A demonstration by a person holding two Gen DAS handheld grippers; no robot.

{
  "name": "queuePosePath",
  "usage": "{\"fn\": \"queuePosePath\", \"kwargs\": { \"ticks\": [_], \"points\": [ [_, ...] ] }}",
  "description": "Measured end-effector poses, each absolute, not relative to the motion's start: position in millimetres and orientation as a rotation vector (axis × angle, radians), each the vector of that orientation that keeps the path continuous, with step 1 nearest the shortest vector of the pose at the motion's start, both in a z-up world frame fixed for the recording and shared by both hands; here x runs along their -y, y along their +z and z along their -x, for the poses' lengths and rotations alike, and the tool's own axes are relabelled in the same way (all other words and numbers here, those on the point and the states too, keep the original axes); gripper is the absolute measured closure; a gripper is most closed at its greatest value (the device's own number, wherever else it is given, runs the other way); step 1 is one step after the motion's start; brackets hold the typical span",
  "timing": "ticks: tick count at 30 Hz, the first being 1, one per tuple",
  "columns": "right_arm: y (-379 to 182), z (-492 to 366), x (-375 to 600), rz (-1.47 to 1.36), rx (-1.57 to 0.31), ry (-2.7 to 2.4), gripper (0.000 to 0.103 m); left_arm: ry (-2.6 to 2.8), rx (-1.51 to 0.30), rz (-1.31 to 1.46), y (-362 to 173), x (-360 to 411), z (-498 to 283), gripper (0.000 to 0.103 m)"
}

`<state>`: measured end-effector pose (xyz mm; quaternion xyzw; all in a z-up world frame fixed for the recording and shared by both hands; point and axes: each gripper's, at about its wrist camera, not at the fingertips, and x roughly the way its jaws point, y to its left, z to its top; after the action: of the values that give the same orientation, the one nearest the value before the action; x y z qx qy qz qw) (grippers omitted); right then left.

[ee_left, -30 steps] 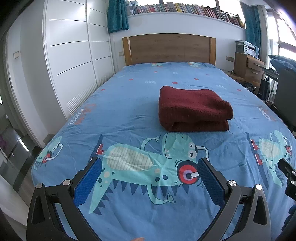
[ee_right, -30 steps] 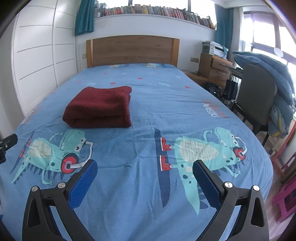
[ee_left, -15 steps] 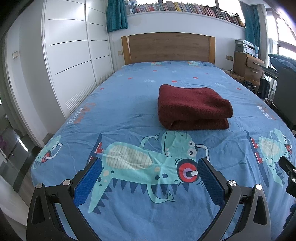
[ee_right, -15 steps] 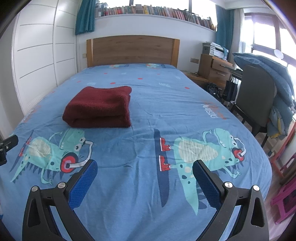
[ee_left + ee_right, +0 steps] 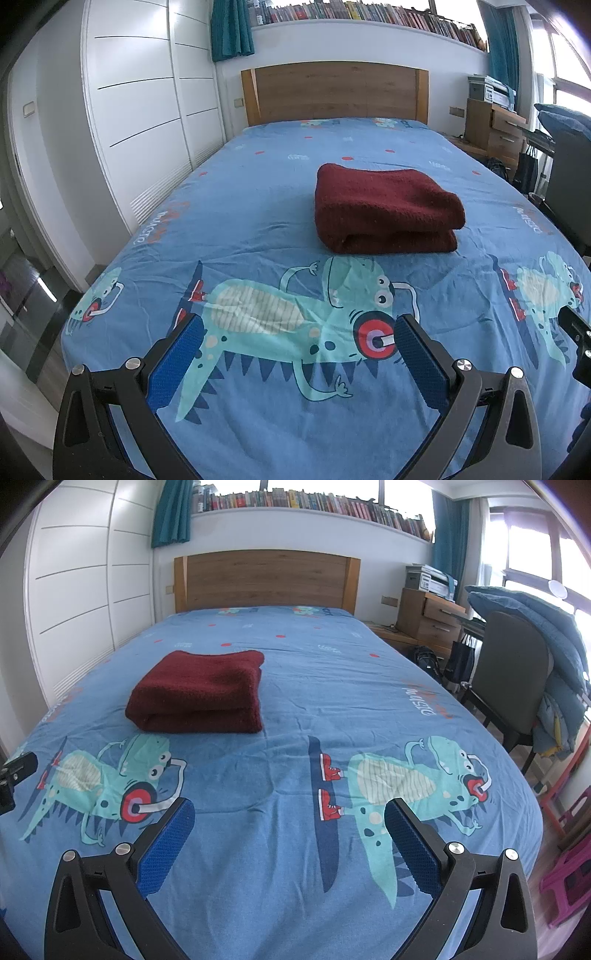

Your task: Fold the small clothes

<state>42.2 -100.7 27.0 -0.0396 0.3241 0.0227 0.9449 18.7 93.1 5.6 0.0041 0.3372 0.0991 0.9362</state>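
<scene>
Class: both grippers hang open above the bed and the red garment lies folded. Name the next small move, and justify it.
Probably draw both grippers back: the dark red garment already lies folded on the bed sheet, and the left gripper and right gripper are open, holding nothing.

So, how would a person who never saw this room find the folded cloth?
Look at the bed with the blue dinosaur sheet. In its middle lies the dark red folded cloth, the only loose thing on the sheet.
</scene>
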Motion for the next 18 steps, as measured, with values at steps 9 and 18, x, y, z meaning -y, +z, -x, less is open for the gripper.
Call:
{"fn": "queuePosePath", "kwargs": {
  "ticks": [9,18],
  "points": [
    [26.9,-42.2,101.1,0.081,-0.66,0.047,0.0,0.201,-0.689,-0.01,6.0,-92.7,-18.7,0.001],
    [25.1,-42.6,102.2,0.075,-0.666,0.045,0.0,0.199,-0.694,-0.009,5.3,-95.5,-20.5,0.001]
  ]
}}
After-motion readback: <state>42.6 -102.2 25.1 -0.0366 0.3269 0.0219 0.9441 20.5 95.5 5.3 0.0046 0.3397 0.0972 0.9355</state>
